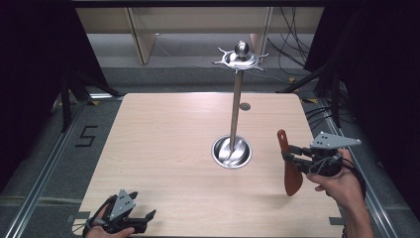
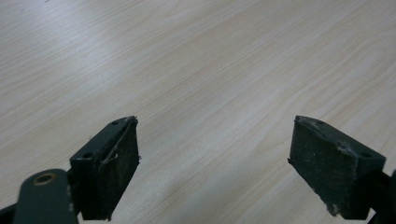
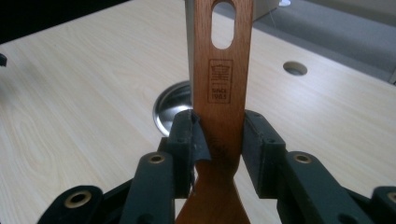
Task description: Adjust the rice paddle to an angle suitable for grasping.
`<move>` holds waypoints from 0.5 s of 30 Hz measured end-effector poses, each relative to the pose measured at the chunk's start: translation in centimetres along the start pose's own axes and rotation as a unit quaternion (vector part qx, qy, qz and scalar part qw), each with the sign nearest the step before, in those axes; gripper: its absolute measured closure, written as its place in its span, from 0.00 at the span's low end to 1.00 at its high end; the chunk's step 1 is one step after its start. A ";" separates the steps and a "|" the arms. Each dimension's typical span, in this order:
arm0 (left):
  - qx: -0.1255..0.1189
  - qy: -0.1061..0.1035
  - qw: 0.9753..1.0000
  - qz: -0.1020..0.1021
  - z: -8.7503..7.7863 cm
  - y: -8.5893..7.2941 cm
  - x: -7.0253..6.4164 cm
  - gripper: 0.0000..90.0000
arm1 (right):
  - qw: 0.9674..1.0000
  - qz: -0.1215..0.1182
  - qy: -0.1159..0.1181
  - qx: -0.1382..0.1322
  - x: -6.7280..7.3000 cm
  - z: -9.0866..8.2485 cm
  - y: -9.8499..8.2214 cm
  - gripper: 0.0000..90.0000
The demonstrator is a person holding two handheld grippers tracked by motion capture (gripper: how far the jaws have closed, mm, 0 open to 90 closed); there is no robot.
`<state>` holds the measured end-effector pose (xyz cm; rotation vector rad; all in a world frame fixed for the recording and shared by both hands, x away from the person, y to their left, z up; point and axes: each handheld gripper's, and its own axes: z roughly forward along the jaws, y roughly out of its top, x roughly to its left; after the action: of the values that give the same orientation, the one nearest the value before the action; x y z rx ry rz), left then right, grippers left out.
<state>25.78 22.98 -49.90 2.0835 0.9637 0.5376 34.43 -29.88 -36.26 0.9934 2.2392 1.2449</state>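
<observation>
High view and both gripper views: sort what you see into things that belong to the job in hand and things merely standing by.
In the job:
- brown wooden spatula with a slotted handle
- right gripper, shut on it
- tall steel hanging stand with round base

Standing by:
- left gripper, open
- light wooden table
- round table hole

Your high view sits above your side of the surface (image 1: 163,148) and looks forward and down, taking in the whole top, the floor beyond it and the tall metal stand (image 1: 236,99) near the middle. Your left gripper view rides low and very close over bare wood grain (image 2: 210,70), looking along its own two fingers (image 2: 109,172). Your right gripper view faces across the surface toward the far edge, with the wooden spatula (image 3: 223,93) right up against the lens. It shares with the high view the stand's steel base dish (image 3: 175,109) and the round hole (image 3: 295,68) in the top.
</observation>
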 end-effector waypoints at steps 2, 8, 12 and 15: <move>0.001 0.000 1.000 -0.007 0.0 -0.1 -0.1 0.17 | 1.000 -0.001 0.004 -0.009 0.0 -0.2 1.0 0.75; 0.000 0.001 1.000 -0.007 0.0 0.0 -0.1 0.17 | 0.999 0.000 0.002 -0.036 0.3 -0.1 2.1 0.75; 0.002 -0.001 1.000 -0.008 0.0 0.0 0.0 0.17 | 0.999 -0.008 0.011 -0.046 0.4 -0.1 3.2 0.75; 0.003 -0.001 1.000 -0.004 0.0 0.0 0.0 0.17 | 0.999 -0.006 0.012 -0.053 0.6 0.1 3.6 0.75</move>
<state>25.79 22.97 -49.90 2.0832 0.9737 0.5294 35.51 -28.14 -33.21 0.9283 2.1691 1.3603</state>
